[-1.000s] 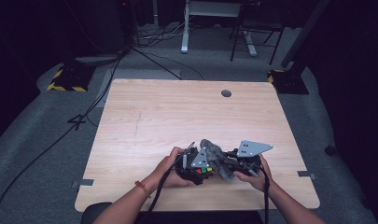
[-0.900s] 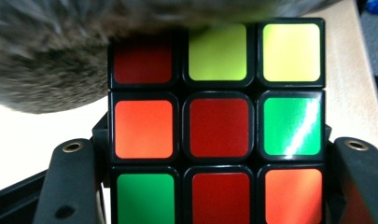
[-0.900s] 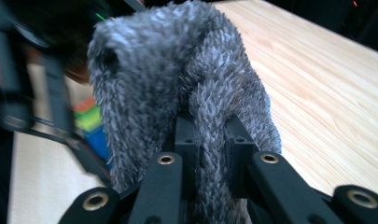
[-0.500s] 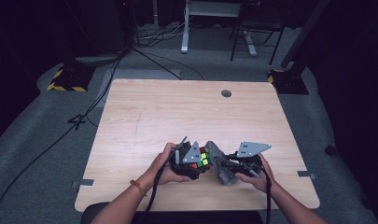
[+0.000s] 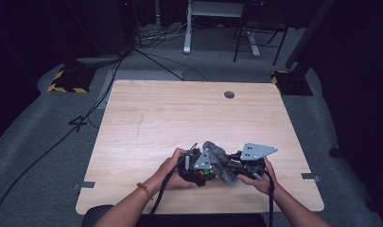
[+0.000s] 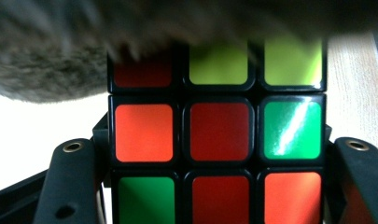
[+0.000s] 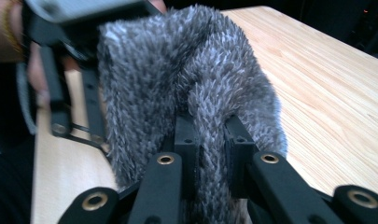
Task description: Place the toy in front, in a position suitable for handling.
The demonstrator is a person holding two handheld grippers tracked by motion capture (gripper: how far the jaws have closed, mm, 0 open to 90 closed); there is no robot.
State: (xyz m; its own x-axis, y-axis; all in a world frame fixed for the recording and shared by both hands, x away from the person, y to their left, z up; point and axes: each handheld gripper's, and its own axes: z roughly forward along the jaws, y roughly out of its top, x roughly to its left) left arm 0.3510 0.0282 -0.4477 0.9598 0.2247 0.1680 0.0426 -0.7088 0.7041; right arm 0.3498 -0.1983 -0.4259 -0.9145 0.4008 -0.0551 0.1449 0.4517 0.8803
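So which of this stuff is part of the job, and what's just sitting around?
In the job:
- Rubik's cube, clamped in the left hand-held gripper
- fluffy grey cloth, pinched in the right hand-held gripper, lying against the cube

Lying about:
- round grommet in the wooden table
- floor cables

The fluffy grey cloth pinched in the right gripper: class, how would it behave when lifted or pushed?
The fluffy grey cloth is probably floppy: it folds and droops around the right gripper. Likely light, since a narrow pinch bunches it. Its shaggy pile should resist slipping, dragging against the colourful puzzle cube.
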